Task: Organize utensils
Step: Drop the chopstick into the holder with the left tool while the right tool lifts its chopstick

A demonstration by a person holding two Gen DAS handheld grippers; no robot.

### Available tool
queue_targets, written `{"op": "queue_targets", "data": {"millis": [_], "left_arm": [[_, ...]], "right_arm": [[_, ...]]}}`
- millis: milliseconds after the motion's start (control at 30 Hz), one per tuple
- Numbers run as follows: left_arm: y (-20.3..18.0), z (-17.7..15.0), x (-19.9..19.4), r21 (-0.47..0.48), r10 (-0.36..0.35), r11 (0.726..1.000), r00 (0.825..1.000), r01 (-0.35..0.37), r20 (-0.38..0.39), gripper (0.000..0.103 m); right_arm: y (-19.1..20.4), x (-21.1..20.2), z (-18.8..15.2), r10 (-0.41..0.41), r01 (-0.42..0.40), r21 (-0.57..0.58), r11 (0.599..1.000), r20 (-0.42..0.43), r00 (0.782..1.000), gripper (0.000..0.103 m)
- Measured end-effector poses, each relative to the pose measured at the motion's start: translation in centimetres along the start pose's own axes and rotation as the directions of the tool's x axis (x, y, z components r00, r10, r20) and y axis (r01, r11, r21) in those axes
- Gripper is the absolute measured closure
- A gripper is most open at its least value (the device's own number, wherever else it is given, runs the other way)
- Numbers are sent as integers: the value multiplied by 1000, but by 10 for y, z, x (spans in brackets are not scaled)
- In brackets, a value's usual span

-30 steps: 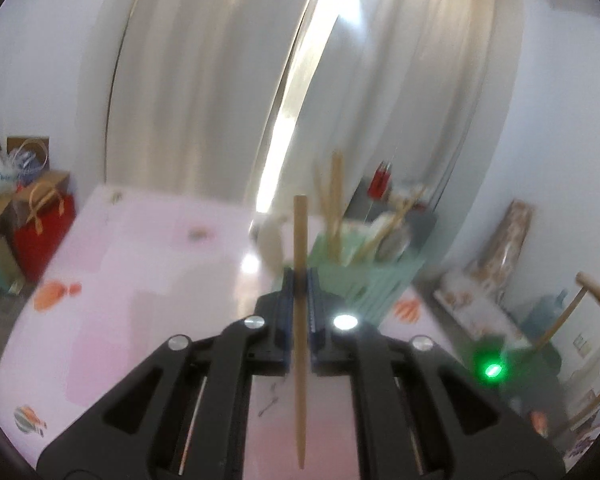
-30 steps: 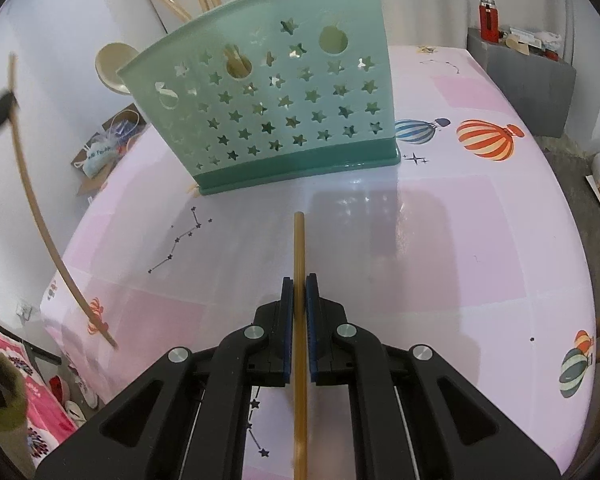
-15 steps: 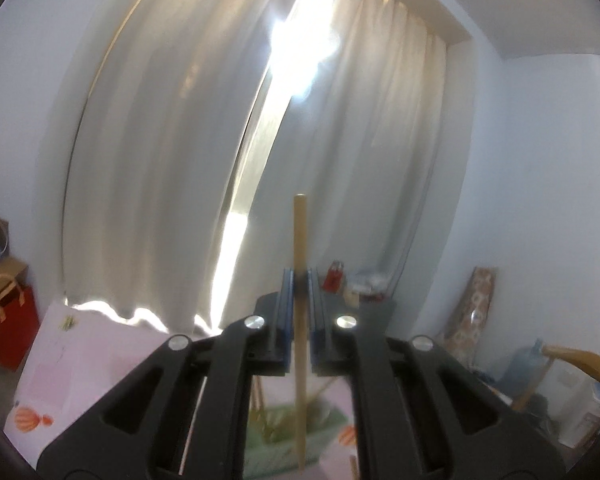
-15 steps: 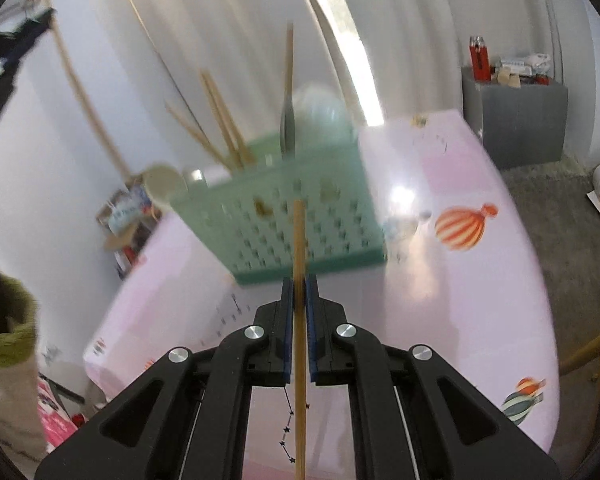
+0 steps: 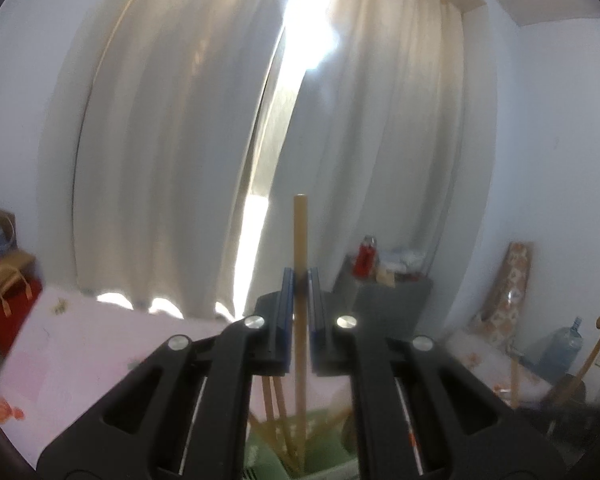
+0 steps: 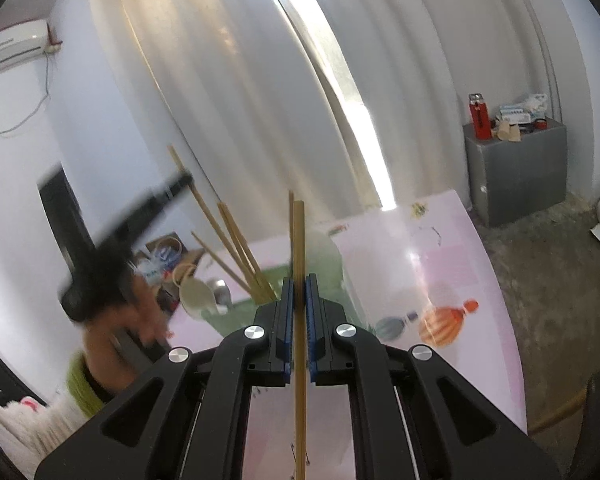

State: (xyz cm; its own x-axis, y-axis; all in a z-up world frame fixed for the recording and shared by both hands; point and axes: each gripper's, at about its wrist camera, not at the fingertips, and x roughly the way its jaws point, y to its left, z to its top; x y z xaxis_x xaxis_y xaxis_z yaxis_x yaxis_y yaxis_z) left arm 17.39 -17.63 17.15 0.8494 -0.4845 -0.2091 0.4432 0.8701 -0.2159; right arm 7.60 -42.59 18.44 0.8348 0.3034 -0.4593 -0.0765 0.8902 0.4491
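My left gripper [image 5: 299,280] is shut on a wooden chopstick [image 5: 300,232] held upright above the green utensil basket [image 5: 324,424], whose rim shows at the bottom with several chopsticks in it. My right gripper [image 6: 299,292] is shut on another wooden chopstick [image 6: 299,240], raised above the table in front of the blurred green basket [image 6: 328,264]. The left gripper [image 6: 140,216] shows in the right wrist view as a dark blur, holding its chopstick over the basket. A beige spoon [image 6: 194,296] and several chopsticks [image 6: 236,252] stand in the basket.
The pink table [image 6: 460,280] with balloon prints spreads below. White curtains [image 5: 180,140] hang behind. A grey cabinet [image 6: 516,168] with a red bottle stands at the right. A red bag [image 5: 8,304] and boxes sit at the left.
Both grippers have lifted and tilted up, each still holding its chopstick. The left one moved over the basket; the right view rose from the table surface toward the curtains.
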Motion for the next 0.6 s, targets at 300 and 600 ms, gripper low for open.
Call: {"op": "queue_targets", "data": {"millis": [300, 600], "left_arm": [[24, -13, -35, -6, -6, 1000, 1000, 6, -20, 54], [61, -42, -87, 17, 88, 996, 994, -87, -71, 26]], "right_arm": [[20, 33, 62, 77, -69, -55, 996, 159, 984, 97], [50, 90, 78, 46, -7, -108, 994, 368, 929, 97]]}}
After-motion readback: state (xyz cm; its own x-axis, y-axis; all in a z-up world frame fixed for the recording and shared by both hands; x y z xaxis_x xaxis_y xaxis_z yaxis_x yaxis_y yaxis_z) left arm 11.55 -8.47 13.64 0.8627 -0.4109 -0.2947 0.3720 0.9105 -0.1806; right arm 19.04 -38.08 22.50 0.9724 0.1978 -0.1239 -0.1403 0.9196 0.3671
